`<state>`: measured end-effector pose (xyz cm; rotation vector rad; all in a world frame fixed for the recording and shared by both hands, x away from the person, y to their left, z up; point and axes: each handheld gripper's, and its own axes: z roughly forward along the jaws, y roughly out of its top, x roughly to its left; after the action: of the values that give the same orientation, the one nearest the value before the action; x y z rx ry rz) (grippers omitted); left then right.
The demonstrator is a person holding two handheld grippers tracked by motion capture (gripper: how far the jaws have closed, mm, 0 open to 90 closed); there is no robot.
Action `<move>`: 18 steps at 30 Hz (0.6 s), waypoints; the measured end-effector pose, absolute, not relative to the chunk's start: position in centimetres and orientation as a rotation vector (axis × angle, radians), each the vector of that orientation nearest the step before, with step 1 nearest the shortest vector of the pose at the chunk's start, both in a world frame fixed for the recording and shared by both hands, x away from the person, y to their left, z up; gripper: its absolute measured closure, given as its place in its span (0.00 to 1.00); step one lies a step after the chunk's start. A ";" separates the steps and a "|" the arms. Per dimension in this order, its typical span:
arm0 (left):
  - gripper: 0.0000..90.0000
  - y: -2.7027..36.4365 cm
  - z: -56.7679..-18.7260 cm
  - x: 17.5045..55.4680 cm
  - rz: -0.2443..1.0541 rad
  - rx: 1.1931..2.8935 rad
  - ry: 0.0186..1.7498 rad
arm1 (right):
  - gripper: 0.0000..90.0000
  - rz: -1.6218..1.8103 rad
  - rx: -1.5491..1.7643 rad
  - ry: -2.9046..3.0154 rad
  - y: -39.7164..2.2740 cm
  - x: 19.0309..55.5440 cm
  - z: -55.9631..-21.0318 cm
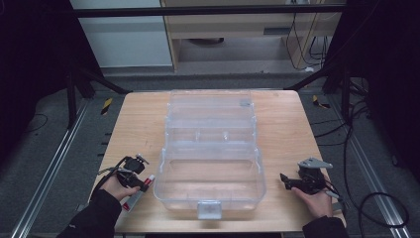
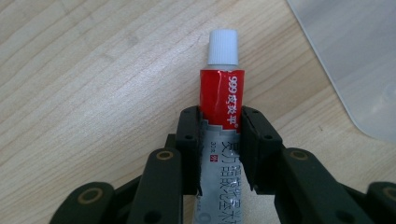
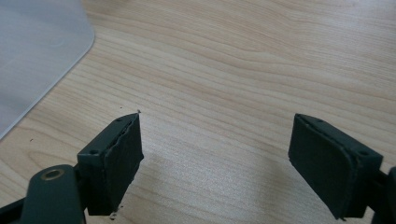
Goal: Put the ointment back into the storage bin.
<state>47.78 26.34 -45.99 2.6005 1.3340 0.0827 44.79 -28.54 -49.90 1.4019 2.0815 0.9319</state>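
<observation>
Black jaws of the left gripper (image 2: 219,154) pinch a red-and-silver ointment tube (image 2: 222,116) w/ a white cap (image 2: 222,46), pads pressed on both flanks just behind the red band. Tube lies flat on the wood surface (image 2: 93,84), cap pointing away from the camera. In the high view it sits at the front-left of the surface, just beside the front-left corner of the clear plastic organizer box (image 1: 210,148), not touching it as far as I can tell.

Progress, my read: grip looks done, lift not yet done; tube isn't in the box. Left to do: raise it, carry it over the near wall, set it in a compartment, let go. Which compartment, can't tell.

Right gripper (image 1: 289,182) rests at the front-right of the surface in the person's right hand (image 1: 317,201), jaws spread wide w/ nothing between them, bare wood under them.

Around: box stands open w/ 3 stepped tiers, latch (image 1: 208,209) at the front edge. Near wall of the box is the 1 thing in the path; cables lie on the floor, well apart.
</observation>
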 end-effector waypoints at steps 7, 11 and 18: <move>0.78 26.9 -44.3 47.1 0.100 2.580 1.267 | 0.20 0.927 1.391 2.083 -28.5 44.8 -49.9; 0.78 27.5 -42.8 46.6 0.129 2.569 1.235 | 0.20 0.927 1.379 2.077 -28.6 44.7 -49.9; 0.78 28.6 -40.0 45.6 0.188 2.520 1.166 | 0.20 0.941 1.369 2.066 -28.8 44.8 -50.0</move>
<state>45.58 28.63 -39.96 2.5200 1.1663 0.1884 44.76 -28.82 -50.02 1.3691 2.0665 0.9405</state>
